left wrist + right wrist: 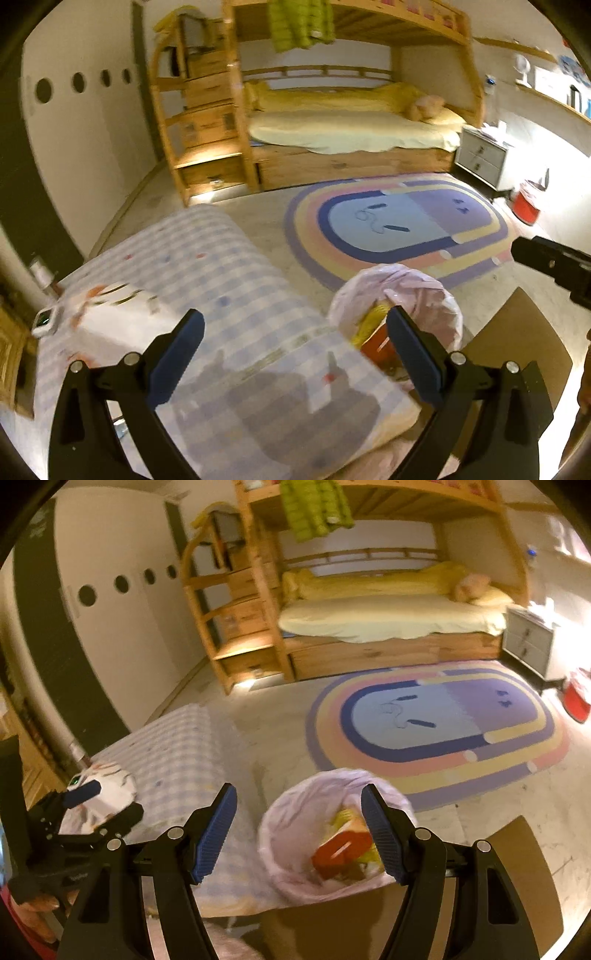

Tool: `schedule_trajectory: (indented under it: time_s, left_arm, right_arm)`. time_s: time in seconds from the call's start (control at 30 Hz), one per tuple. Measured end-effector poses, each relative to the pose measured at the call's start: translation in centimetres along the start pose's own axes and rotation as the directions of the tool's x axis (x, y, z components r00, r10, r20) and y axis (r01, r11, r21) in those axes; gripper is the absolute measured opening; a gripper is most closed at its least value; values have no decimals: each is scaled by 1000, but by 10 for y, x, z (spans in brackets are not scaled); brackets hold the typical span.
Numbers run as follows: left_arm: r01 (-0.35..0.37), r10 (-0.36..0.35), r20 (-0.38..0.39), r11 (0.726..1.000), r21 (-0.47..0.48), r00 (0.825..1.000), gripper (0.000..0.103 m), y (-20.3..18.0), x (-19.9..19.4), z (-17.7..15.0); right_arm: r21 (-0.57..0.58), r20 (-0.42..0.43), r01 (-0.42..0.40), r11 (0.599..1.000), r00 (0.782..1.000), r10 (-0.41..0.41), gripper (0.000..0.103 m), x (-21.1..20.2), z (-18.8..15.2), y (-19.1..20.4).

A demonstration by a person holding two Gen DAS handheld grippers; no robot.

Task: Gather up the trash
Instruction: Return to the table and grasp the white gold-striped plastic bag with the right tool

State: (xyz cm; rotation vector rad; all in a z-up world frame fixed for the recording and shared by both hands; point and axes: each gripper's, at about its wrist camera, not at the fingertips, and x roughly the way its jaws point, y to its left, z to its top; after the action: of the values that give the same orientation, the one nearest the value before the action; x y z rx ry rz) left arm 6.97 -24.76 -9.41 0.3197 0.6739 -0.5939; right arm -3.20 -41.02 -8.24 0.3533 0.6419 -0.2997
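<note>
Both grippers are hanging with nothing in them. The left gripper (pixel 295 354) is spreading its jaws wide above the checkered table (pixel 207 266), and the right gripper (pixel 299 830) is also standing apart, just over the trash bin (pixel 295 805). This bin, lined with a pale bag, is sitting on the floor beside the table's right edge and is holding an orange carton (pixel 341 851) and yellow wrappers. The step, I think, is a search for further trash. Next, one gripper needs to be reaching toward a piece still lying out; on the table I cannot tell trash from ordinary things.
</note>
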Motion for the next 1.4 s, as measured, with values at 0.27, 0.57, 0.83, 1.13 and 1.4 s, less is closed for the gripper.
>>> schedule_trajectory:
  time_s: [0.27,0.57,0.83,1.13,1.4]
  left_arm:
    - [-77,79,22,993,-90,997,96,52,-50,-28]
    - [-210,210,-23,957,-199,977,96,123,-79,-75]
    - [-312,301,-82,903,-294,950,96,182,-91,-105]
    - [-374,352,-127,860,-348,927,96,228,-84,-117]
    - [-386,356,-150,857,-341,922,96,244,-62,-110]
  right_arm:
    - [-103,-43,-101,989,994,97,70,-3,-8,65]
    - [-228,-103,-202,952,978,183,70,4,-21,141]
    - [-334,-177,-282,899,956,234,70,27,-35,203]
    - [-422,-230,-329,845,940,251,66,73,-37,255]
    - [-432,-278,-349,831,929,246,56,131,-27,267]
